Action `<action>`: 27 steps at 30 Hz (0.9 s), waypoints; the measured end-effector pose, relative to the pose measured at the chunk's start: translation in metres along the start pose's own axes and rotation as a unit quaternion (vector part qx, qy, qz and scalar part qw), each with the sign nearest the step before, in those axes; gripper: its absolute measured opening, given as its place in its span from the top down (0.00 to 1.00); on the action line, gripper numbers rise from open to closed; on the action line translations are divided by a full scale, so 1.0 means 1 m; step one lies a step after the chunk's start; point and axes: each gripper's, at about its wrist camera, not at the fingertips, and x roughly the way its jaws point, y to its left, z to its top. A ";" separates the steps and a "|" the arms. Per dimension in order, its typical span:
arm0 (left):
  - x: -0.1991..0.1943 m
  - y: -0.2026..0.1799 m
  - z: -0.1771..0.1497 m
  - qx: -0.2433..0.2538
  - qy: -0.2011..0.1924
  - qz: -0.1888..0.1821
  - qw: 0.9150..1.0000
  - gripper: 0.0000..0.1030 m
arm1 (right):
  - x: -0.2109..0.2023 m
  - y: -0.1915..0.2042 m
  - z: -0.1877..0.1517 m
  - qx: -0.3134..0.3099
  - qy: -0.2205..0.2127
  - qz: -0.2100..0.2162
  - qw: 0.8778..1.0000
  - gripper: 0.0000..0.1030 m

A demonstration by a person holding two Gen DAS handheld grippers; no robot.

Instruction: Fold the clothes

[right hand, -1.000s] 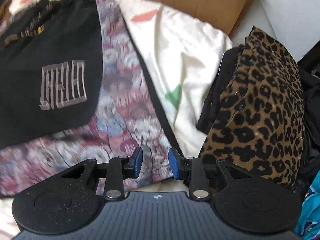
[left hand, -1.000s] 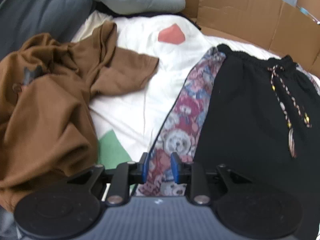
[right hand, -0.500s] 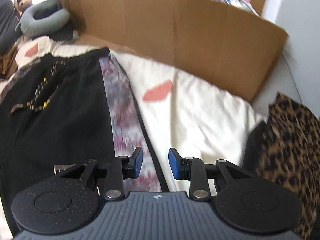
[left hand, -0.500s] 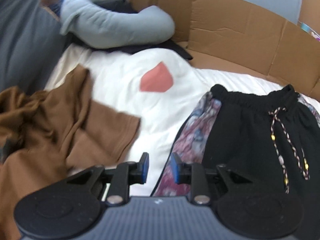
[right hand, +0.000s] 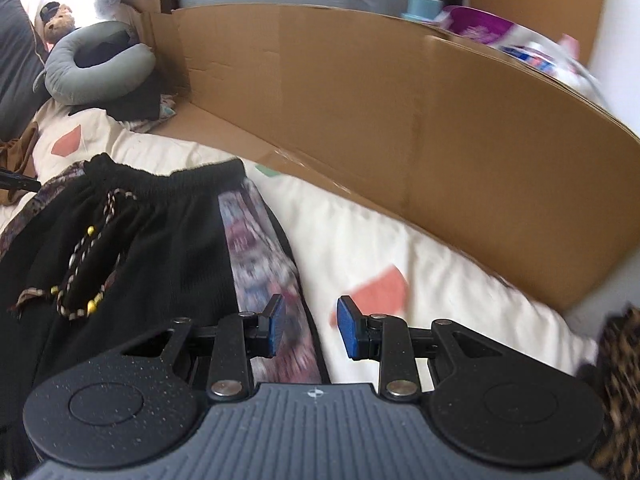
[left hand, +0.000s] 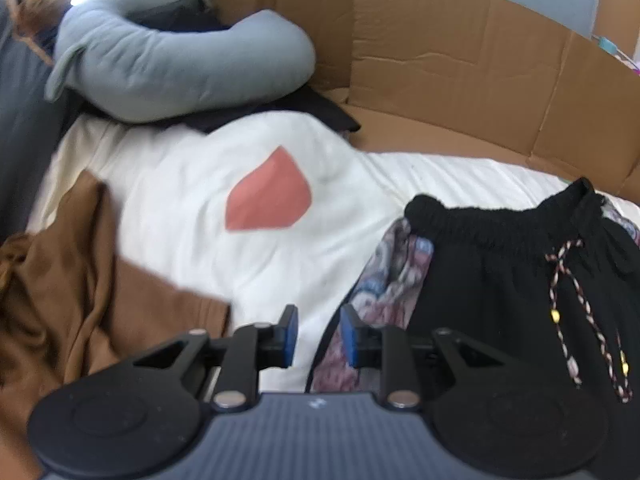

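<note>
Shorts (left hand: 500,280), black with patterned side panels, lie flat on the white sheet (left hand: 192,208); left claw (left hand: 316,336) hovers released over their left panel, gripping nothing; right claw (right hand: 308,330) gapes empty over the right panel's edge; waistband (right hand: 200,174) points away toward the cardboard wall (right hand: 360,92), long axis running back to the claws; no readable writing shows.

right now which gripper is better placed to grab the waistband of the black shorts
Neither by much: a two-handed grab looks best. The left gripper sits open by the waistband corner on its side; the right gripper, also open, sits near the patterned strip on the other.
</note>
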 end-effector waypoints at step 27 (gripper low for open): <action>0.055 -0.005 0.029 0.016 0.002 -0.104 0.994 0.76 | 0.129 0.043 0.085 -0.059 0.023 0.067 0.996 0.65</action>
